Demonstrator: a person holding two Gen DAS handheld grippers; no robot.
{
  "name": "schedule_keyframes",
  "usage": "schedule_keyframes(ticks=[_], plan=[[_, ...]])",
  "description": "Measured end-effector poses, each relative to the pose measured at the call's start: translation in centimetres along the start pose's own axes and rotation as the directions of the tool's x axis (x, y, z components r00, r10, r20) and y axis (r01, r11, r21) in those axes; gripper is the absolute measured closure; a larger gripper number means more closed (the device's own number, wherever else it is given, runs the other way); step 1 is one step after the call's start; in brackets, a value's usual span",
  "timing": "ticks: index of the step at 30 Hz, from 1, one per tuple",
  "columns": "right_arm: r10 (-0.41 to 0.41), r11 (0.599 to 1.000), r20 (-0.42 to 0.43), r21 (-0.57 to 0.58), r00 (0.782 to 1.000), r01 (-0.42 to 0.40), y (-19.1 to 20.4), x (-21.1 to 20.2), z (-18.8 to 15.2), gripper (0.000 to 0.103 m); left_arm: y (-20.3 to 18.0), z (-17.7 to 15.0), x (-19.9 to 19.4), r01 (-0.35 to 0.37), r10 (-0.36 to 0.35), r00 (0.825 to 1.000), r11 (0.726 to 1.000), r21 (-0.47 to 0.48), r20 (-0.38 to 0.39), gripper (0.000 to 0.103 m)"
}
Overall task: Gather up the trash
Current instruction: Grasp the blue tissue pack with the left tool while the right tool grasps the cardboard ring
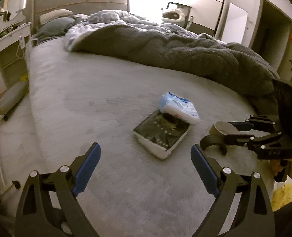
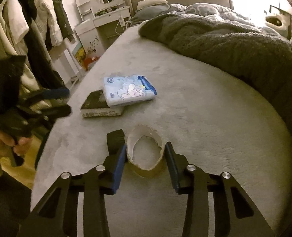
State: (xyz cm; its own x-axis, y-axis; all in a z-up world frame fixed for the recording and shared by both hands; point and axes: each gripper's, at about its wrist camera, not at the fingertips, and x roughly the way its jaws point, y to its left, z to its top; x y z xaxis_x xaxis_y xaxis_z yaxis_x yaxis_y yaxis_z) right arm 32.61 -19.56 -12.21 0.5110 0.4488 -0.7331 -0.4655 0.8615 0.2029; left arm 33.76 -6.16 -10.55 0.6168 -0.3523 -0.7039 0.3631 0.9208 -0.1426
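Observation:
On the grey bed sheet (image 1: 86, 90) a squashed cardboard ring (image 2: 145, 154) sits between the blue pads of my right gripper (image 2: 145, 164), which press on both its sides. A black curved piece (image 2: 115, 140) lies against the ring's left side. Farther off, a light blue tissue pack (image 2: 129, 90) leans on a dark pack (image 2: 98, 106). In the left wrist view my left gripper (image 1: 145, 148) hangs wide open just short of the dark pack (image 1: 161, 136), holding nothing. The blue pack (image 1: 177, 106) rests on its far end. The right gripper (image 1: 230, 132) and the ring (image 1: 222, 127) show at the right.
A thick grey blanket (image 1: 185, 47) is bunched along the bed's far side, with pillows (image 1: 55, 25) at the headboard. A white dressing table (image 2: 104, 19) and hanging clothes (image 2: 37, 23) stand beside the bed. A hand (image 2: 5, 144) holds the left gripper (image 2: 68, 101) over the bed's edge.

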Motion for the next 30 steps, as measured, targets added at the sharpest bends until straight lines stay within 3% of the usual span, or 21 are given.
schedule_keyframes(ticks=[14, 27, 30], plan=[[-0.029, 0.991, 0.086, 0.129, 0.996, 0.017, -3.0, -2.4, 0.3, 0.064, -1.9, 3.4, 1.9, 0.05, -0.051, 0.997, 0.998, 0.027, 0.056, 0.008], [-0.028, 0.985, 0.101, 0.171, 0.994, 0.01, -4.9, -3.4, -0.7, 0.064, -4.8, 4.7, 7.5, -0.019, 0.021, 1.0, 0.994, 0.104, -0.022, 0.008], [-0.03, 0.984, 0.101, 0.175, 0.994, 0.012, -5.5, -3.5, -0.9, 0.064, -5.2, 4.6, 8.3, -0.045, 0.05, 0.998, 0.993, 0.11, -0.041, 0.013]])
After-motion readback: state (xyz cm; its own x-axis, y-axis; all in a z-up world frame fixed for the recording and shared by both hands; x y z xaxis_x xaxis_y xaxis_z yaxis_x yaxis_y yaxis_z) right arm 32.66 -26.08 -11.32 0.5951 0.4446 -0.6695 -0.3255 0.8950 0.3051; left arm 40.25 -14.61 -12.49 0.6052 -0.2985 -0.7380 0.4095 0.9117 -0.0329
